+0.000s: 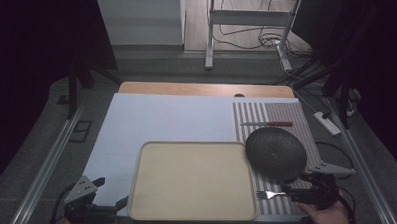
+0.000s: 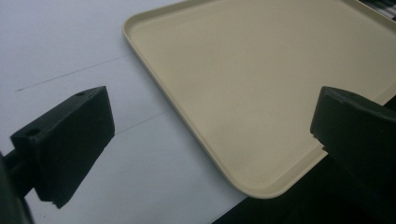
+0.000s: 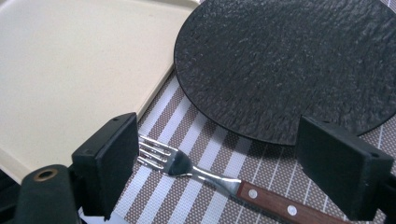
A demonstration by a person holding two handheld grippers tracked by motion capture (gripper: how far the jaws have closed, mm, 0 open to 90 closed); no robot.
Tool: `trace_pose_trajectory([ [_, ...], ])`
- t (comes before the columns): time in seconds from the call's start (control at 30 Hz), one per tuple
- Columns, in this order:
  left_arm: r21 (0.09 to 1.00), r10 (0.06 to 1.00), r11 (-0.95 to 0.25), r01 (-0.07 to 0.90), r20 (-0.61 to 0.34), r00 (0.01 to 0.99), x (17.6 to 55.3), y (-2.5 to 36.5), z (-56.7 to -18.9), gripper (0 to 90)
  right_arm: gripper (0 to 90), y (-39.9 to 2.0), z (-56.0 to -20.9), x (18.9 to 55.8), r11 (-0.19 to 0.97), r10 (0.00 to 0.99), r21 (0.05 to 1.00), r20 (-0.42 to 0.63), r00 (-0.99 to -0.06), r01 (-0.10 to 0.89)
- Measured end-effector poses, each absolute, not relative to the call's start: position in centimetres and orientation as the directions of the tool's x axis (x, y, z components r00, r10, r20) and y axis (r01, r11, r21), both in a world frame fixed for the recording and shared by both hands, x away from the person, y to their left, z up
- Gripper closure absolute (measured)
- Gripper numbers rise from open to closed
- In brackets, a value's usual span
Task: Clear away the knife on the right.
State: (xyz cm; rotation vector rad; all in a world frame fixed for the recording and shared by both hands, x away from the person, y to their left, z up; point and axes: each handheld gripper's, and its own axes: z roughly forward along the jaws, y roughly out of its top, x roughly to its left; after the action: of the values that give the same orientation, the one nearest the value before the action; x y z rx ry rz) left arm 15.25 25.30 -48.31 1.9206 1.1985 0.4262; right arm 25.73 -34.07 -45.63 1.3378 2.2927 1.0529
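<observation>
Two hands low at the near edge, one gripper in each. Left gripper (image 1: 106,196) at the near left corner of the tray (image 1: 193,212), jaws spread wide, pinching nothing; one jaw over the white sheet (image 1: 156,118), the other past the tray's near rim. Right gripper (image 1: 291,194) at the near right, jaws spread wide too, hovering low around the fork (image 1: 269,195), not squeezing it. Right hand (image 1: 328,216) behind it.

Fork flat on the striped mat (image 1: 306,131), prongs toward the tray, wooden handle toward the right gripper. In the right gripper view, fork (image 3: 219,179) between the two black jaws, prongs just beside one jaw, dark plate (image 3: 289,65) just behind.

White sheet over most of the wooden table (image 1: 202,88); brown and white striped mat on the right side. Grey carpet floor (image 1: 45,151) all around, metal rails along both sides, dark room. White stand legs and loose cables on the floor at the back, power strip (image 1: 327,122) to the right of the table.

Tray cream coloured, near the front middle, with nothing in it. Dark round plate (image 1: 276,153) on the mat, bare, its edge right at the tray's far right corner. Knife (image 1: 267,124) with a red handle on the mat behind the plate, well apart from the fork.
</observation>
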Motion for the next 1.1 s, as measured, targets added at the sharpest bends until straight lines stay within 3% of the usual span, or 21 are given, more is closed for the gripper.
trace_pose_trajectory([
  [0.77,0.772,0.859,-0.235,0.590,-0.120,0.498,15.4,25.1,-48.3,0.1,5.2,-32.9,-44.8,29.4,0.366,0.834,0.718,0.029,-0.551,0.592],
  [1.1,0.769,0.858,-0.239,0.592,-0.118,0.500,15.4,25.1,-48.3,0.1,4.4,-32.7,-44.8,31.6,0.363,0.831,0.694,0.061,-0.553,0.622],
])
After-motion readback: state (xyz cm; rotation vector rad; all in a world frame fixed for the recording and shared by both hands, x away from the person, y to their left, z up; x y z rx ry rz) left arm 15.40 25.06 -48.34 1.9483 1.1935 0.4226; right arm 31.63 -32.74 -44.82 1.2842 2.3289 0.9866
